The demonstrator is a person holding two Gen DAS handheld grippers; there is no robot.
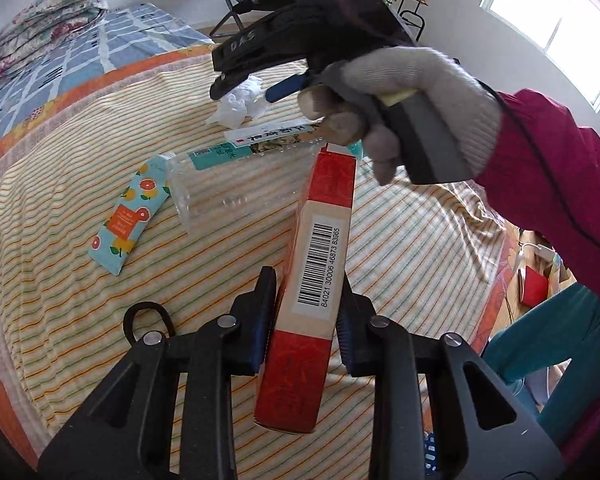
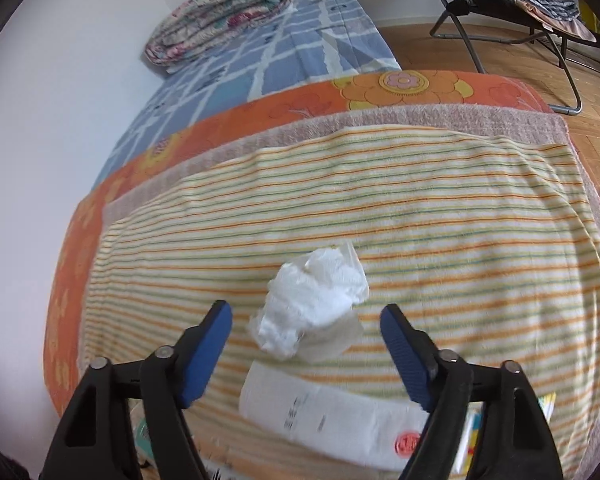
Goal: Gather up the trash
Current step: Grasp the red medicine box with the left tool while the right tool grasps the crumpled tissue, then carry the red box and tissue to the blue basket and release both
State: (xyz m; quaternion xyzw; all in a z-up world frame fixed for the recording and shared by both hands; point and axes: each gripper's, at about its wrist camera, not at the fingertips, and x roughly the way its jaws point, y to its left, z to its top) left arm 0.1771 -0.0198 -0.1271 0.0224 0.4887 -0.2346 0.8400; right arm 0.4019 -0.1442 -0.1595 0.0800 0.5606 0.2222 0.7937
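Note:
In the left wrist view my left gripper (image 1: 306, 292) is shut on a long red box (image 1: 316, 264) with a barcode label, which tilts up off the striped towel (image 1: 60, 280). My right gripper (image 1: 246, 90), held by a grey-gloved hand (image 1: 412, 92), hangs over a crumpled white tissue (image 1: 240, 108). In the right wrist view the right gripper (image 2: 306, 310) is open, with the tissue (image 2: 316, 300) lying between its blue pads (image 2: 204, 356), untouched. A white flat packet (image 2: 340, 412) lies just in front of the tissue, under the gripper.
On the towel lie a clear plastic bottle (image 1: 228, 184) with a teal label, a citrus-print packet (image 1: 130, 216), a white printed packet (image 1: 276, 134) and a black hair tie (image 1: 148, 316). A folded quilt (image 2: 220, 12) sits at the bed's far end. A folding chair (image 2: 520, 8) stands on the wooden floor.

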